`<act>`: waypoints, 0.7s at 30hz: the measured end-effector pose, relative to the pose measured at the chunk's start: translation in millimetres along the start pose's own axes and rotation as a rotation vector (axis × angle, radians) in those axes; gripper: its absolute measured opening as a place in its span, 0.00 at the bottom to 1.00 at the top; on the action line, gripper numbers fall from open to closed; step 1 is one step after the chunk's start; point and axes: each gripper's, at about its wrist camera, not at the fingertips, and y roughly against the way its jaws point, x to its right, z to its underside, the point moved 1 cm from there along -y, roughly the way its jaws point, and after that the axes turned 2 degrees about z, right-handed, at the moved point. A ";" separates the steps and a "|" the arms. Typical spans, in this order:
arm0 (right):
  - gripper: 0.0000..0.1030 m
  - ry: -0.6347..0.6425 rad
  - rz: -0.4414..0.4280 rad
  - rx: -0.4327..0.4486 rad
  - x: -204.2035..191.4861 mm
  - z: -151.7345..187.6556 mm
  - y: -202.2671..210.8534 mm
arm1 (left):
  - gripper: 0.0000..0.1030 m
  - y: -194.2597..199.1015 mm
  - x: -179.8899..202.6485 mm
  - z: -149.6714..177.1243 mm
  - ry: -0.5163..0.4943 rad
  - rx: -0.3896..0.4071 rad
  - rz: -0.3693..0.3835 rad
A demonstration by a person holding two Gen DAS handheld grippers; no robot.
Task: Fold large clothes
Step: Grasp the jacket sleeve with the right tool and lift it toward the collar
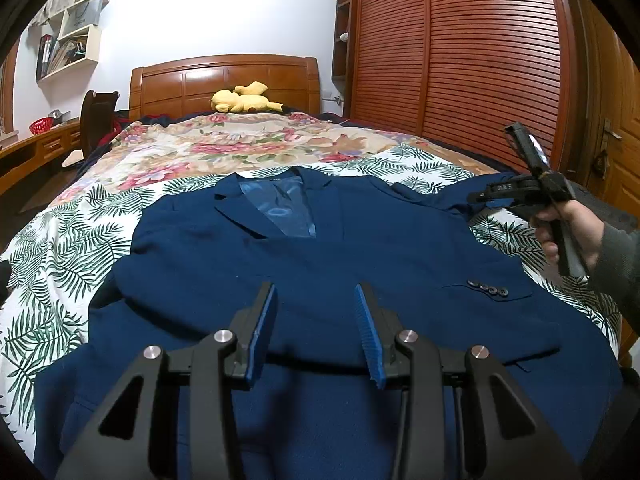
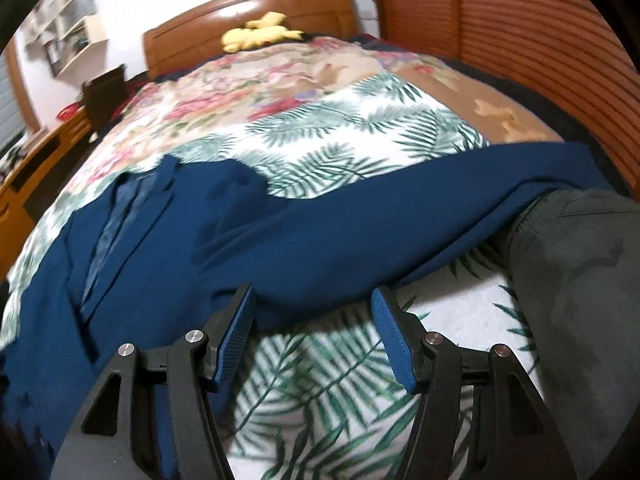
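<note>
A navy suit jacket (image 1: pixel 360 248) lies face up on the bed, collar and blue lining toward the headboard. One sleeve with cuff buttons (image 1: pixel 488 289) is laid across its right side. My left gripper (image 1: pixel 316 292) hovers open over the jacket's lower front with nothing between its blue pads. At the right, a hand (image 1: pixel 568 220) holds my right gripper (image 1: pixel 480 197) over the outstretched far sleeve. In the right wrist view the right gripper (image 2: pixel 314 292) is open just above the near edge of the jacket's sleeve (image 2: pixel 400 220), not pressing on it.
The leaf-print sheet (image 1: pixel 60 248) and floral cover (image 1: pixel 240 136) lie under the jacket. A yellow plush toy (image 1: pixel 244 98) rests by the wooden headboard (image 1: pixel 224 76). A slatted wardrobe (image 1: pixel 460 48) stands on the right, a desk (image 1: pixel 36 152) and chair (image 1: pixel 96 120) on the left. A dark sleeve (image 2: pixel 580 280) fills the right side.
</note>
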 end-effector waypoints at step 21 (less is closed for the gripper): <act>0.02 0.148 -0.047 0.093 -53.9 -39.2 42.4 | 0.37 17.0 2.7 -3.3 -0.007 0.054 0.005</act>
